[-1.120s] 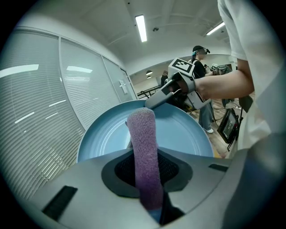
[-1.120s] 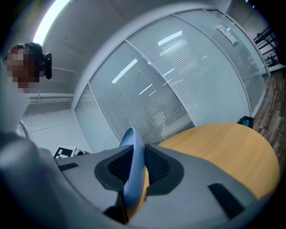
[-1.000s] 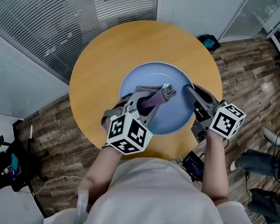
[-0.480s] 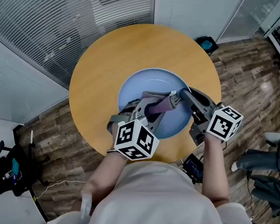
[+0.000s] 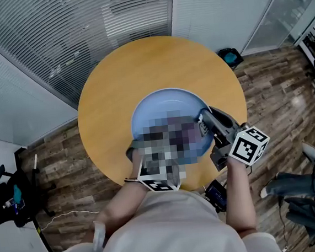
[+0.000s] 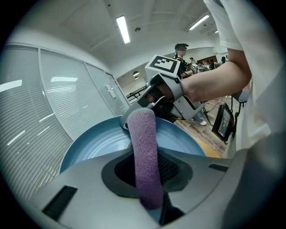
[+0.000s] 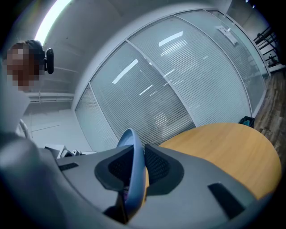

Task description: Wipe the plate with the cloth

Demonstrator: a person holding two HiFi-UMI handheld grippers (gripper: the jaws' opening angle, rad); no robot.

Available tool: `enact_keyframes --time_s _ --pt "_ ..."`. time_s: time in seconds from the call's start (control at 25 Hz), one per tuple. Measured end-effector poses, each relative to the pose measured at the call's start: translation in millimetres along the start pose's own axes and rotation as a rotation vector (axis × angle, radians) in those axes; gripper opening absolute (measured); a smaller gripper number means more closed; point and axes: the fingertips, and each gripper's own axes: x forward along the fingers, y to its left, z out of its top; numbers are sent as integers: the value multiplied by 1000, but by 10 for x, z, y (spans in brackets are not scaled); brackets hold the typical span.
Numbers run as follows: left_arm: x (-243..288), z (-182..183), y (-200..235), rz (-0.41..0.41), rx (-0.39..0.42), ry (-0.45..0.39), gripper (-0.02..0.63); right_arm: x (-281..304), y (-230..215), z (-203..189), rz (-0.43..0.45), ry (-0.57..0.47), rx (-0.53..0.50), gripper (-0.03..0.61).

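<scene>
Sweeping across the pale blue round plate (image 5: 161, 103), the left gripper (image 6: 147, 188) has carried its clamped purple fuzzy cloth (image 6: 142, 134) toward the right gripper (image 7: 134, 179). That gripper's jaws pinch the plate's rim on the round wooden table (image 5: 140, 63) (wiping appears mid-pass).

The plate (image 5: 163, 102) sits on the table (image 5: 140, 63), toward the edge nearest the person. The right gripper (image 7: 134, 176) has the plate's right rim between its jaws. The left gripper (image 6: 149, 179), at the near side, holds the cloth (image 6: 144, 147) out over the plate's inside.
</scene>
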Motion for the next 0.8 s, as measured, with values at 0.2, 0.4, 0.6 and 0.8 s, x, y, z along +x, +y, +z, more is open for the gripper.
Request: enact_keyframes --time_s 0.2,0.4,0.6,0.8 --pt "28 31 -90 -14 39 9 78 -9 -13 -11 -3 -4 0 67" --pt "21 31 -146 -21 71 36 78 -37 -21 -20 -5 -10 4 67" --pt "18 -27 -130 -22 57 44 78 -41 -59 -7 -12 -18 11 67" --pt "-12 -73 -144 -26 40 42 78 -53 -55 -16 -11 -13 15 67"
